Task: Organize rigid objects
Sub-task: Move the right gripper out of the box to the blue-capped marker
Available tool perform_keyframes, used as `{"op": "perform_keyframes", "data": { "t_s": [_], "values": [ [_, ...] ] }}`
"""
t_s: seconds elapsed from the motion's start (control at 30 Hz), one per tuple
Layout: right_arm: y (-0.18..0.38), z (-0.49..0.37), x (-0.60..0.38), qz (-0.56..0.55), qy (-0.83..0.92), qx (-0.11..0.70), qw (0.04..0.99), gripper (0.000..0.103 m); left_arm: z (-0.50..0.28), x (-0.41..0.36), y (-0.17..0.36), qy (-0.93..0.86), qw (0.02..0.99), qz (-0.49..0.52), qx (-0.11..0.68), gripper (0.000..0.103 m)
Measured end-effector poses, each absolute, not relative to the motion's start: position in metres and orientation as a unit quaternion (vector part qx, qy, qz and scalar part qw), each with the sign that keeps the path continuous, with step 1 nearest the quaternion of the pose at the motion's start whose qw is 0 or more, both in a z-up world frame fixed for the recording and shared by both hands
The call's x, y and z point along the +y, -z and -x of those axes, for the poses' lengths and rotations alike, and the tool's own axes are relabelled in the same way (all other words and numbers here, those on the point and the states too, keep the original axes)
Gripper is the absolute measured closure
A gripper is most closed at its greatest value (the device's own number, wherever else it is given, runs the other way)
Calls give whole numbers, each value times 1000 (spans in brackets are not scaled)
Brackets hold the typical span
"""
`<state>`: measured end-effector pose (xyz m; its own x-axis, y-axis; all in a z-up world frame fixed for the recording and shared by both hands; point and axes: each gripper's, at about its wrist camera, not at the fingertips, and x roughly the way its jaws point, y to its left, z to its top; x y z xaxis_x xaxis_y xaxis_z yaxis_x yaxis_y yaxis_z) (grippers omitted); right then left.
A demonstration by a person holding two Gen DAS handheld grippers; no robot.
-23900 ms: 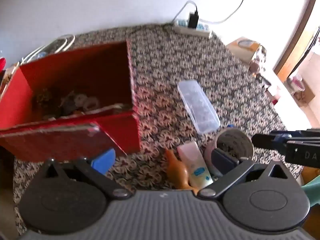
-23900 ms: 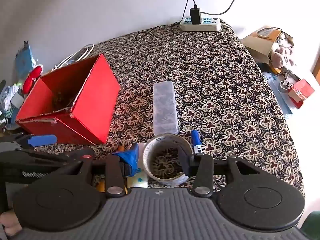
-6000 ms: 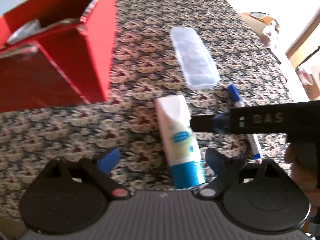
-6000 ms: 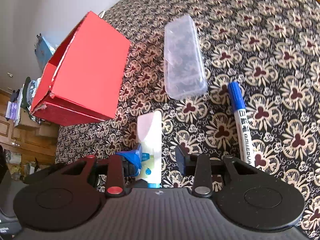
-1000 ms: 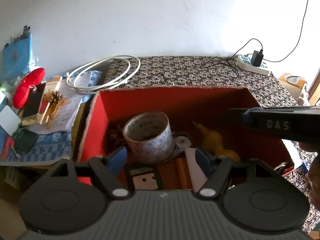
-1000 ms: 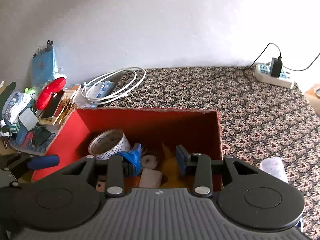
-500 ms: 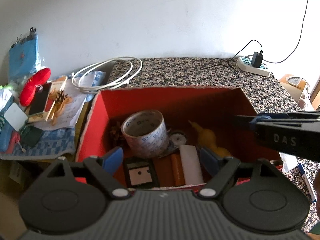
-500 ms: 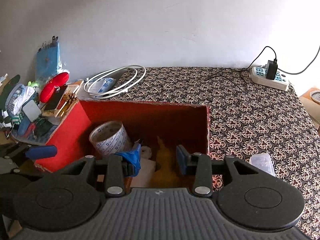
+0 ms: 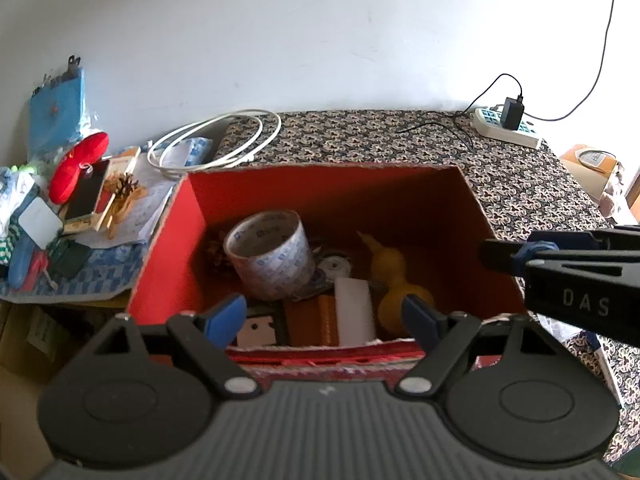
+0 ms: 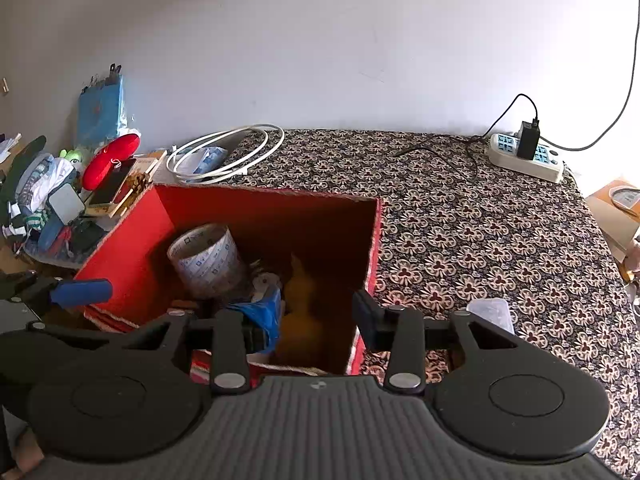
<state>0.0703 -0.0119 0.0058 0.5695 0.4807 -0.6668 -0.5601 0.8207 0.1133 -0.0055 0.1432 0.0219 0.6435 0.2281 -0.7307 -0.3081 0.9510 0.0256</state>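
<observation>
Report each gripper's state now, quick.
Left gripper: open, jaws just widened, holding nothing, above the red cardboard box.
Right gripper: open, jaws just widened, holding nothing.

Faced a plain white wall [image 10: 320,48], brightly lit from the right. Showed a worktop [image 10: 480,232] under a dark floral cloth, reaching back to that wall. Carried a white power strip [image 10: 524,158] with a black charger plugged in at the far right corner, its cable climbing the wall. Held a coil of white cable [image 9: 216,140] at the far left edge. Had a cluttered side surface [image 9: 60,216] at the left.
</observation>
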Motion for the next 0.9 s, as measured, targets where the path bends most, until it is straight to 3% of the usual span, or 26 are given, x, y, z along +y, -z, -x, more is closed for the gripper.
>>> {"op": "perform_keyframes", "data": {
  "t_s": [0.9],
  "values": [
    [-1,-74,-85,59,-304,377,873,77,12,55,-22,-168,899,42,402,19]
  ]
}}
